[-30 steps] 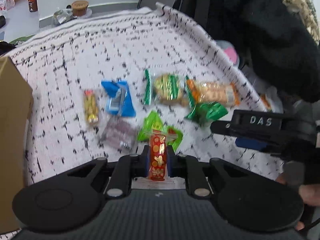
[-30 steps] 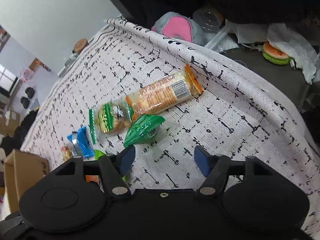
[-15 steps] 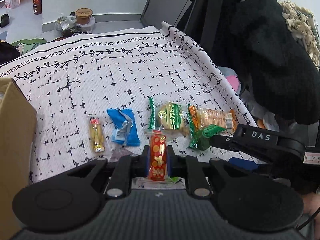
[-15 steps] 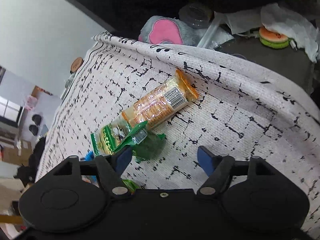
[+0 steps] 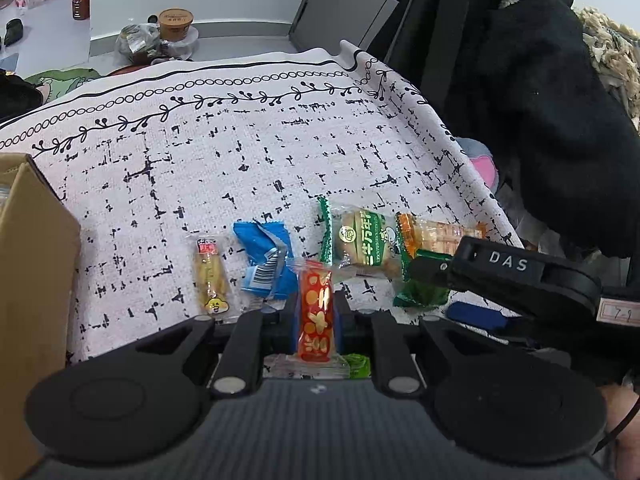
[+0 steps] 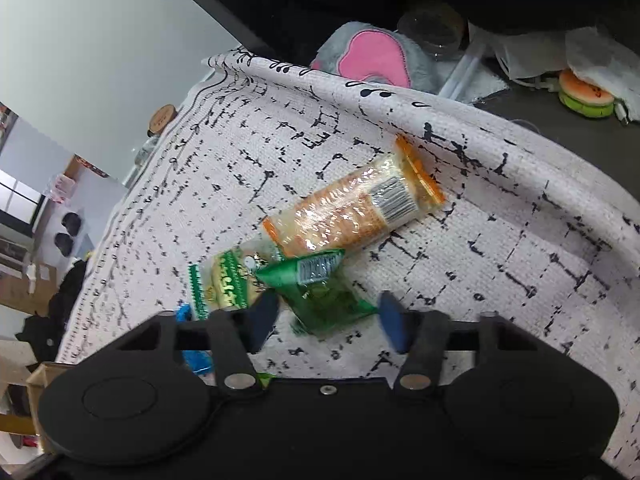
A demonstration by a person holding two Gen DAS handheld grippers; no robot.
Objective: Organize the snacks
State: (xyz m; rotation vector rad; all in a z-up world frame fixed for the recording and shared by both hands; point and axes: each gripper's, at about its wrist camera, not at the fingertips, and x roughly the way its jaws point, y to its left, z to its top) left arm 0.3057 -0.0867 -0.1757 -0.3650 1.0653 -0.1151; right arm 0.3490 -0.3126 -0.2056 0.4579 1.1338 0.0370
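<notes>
My left gripper (image 5: pixel 316 316) is shut on a red snack packet (image 5: pixel 316 316) with gold print, held above the table. On the cloth lie a yellow snack (image 5: pixel 210 278), a blue packet (image 5: pixel 266 262), a green-edged cake packet (image 5: pixel 360 242) and an orange cracker pack (image 5: pixel 436 234). My right gripper (image 6: pixel 326 316) is open, its jaws either side of a dark green packet (image 6: pixel 320 292). The cracker pack (image 6: pixel 352 212) and cake packet (image 6: pixel 228 284) lie just beyond it.
A cardboard box (image 5: pixel 28 280) stands at the left edge of the table. The patterned tablecloth (image 5: pixel 240 152) drops off at the right, where a black coat (image 5: pixel 540 100) hangs. A pink and grey plush (image 6: pixel 372 60) and clutter lie past the table's edge.
The left gripper has risen and drawn back with the red packet. The right gripper has moved in so its open jaws now flank the dark green packet.
</notes>
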